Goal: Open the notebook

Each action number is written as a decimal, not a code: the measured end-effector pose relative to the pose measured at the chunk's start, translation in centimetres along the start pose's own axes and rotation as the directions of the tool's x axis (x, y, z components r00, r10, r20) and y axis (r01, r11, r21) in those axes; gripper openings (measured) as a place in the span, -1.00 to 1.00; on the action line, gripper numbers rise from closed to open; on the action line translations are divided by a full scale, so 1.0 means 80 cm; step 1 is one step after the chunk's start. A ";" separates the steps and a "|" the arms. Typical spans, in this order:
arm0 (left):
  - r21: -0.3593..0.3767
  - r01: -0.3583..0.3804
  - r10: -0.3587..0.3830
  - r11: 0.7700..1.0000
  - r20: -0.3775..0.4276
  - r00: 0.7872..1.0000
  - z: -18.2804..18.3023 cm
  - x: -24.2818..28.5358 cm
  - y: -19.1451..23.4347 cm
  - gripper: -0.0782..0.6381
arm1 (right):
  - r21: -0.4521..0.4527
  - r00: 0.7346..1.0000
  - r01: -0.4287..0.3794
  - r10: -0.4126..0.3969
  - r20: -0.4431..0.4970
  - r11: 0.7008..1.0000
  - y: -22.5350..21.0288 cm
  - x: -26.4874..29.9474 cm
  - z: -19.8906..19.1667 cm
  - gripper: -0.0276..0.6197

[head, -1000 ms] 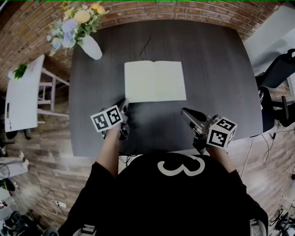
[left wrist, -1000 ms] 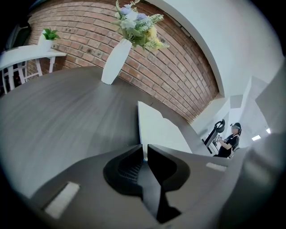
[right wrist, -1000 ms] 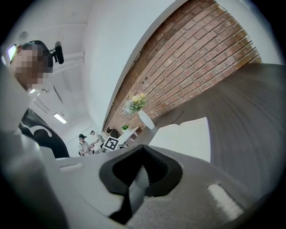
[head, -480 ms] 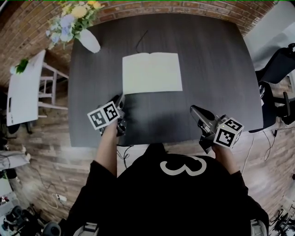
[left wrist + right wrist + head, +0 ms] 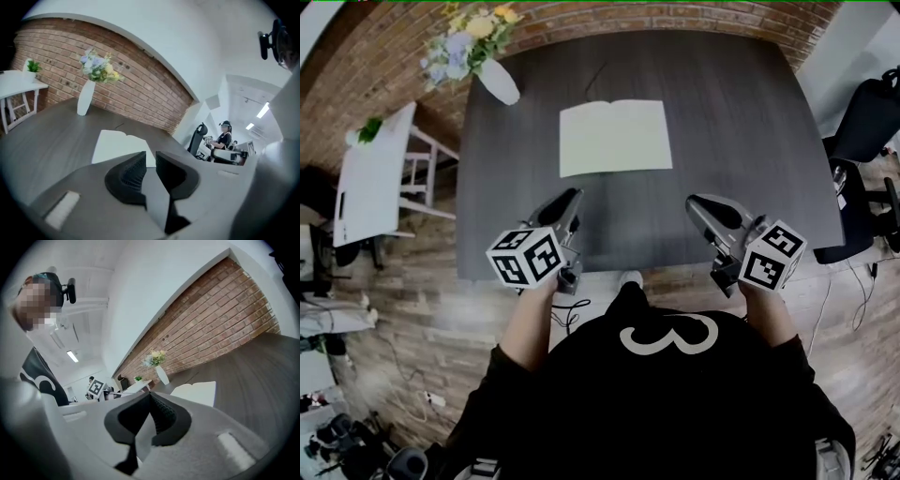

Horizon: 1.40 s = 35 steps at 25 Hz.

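The notebook (image 5: 614, 137) lies open on the dark table (image 5: 750, 141), its pale blank pages facing up; it also shows in the left gripper view (image 5: 117, 145) and the right gripper view (image 5: 199, 392). My left gripper (image 5: 572, 197) hangs above the table's near edge, well short of the notebook. Its jaws (image 5: 151, 157) stand a narrow gap apart and are closing, with nothing between them. My right gripper (image 5: 694, 202) floats at the near right, also clear of the notebook. Its pads (image 5: 150, 397) meet, and it holds nothing.
A white vase of flowers (image 5: 497, 80) stands at the table's far left corner. A thin dark cord (image 5: 598, 77) lies behind the notebook. A white side table (image 5: 370, 183) stands to the left, black office chairs (image 5: 872, 122) to the right, and a brick wall behind.
Both grippers have drawn back from the notebook toward the person and risen, the left one further. The left jaws widened, then narrowed. The notebook has stayed open and still.
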<state>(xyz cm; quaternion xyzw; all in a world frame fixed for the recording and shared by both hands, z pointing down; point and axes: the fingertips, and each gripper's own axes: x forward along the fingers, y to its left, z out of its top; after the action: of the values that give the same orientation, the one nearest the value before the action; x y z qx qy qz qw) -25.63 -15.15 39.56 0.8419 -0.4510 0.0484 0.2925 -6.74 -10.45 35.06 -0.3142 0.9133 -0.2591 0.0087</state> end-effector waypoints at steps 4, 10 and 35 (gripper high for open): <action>0.097 0.092 -0.096 0.991 0.035 0.995 0.019 -0.034 -0.070 -0.67 | -0.031 0.998 -0.042 0.043 0.034 0.999 0.037 -0.016 0.014 -0.91; 0.159 0.267 -0.272 0.950 0.009 0.962 0.021 -0.067 -0.160 -0.78 | -0.066 0.994 -0.074 0.079 0.072 0.995 0.076 -0.034 0.023 -0.91; 0.216 0.351 -0.362 0.911 0.016 0.932 -0.019 -0.092 -0.241 -0.74 | -0.180 0.994 -0.091 0.100 0.042 0.980 0.129 -0.066 -0.007 -0.91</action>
<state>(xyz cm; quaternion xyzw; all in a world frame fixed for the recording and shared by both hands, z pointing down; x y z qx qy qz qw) -14.49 -0.86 29.61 0.9370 -0.2901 0.0180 0.1935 -8.48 -0.23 29.82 -0.2762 0.9462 -0.1678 0.0163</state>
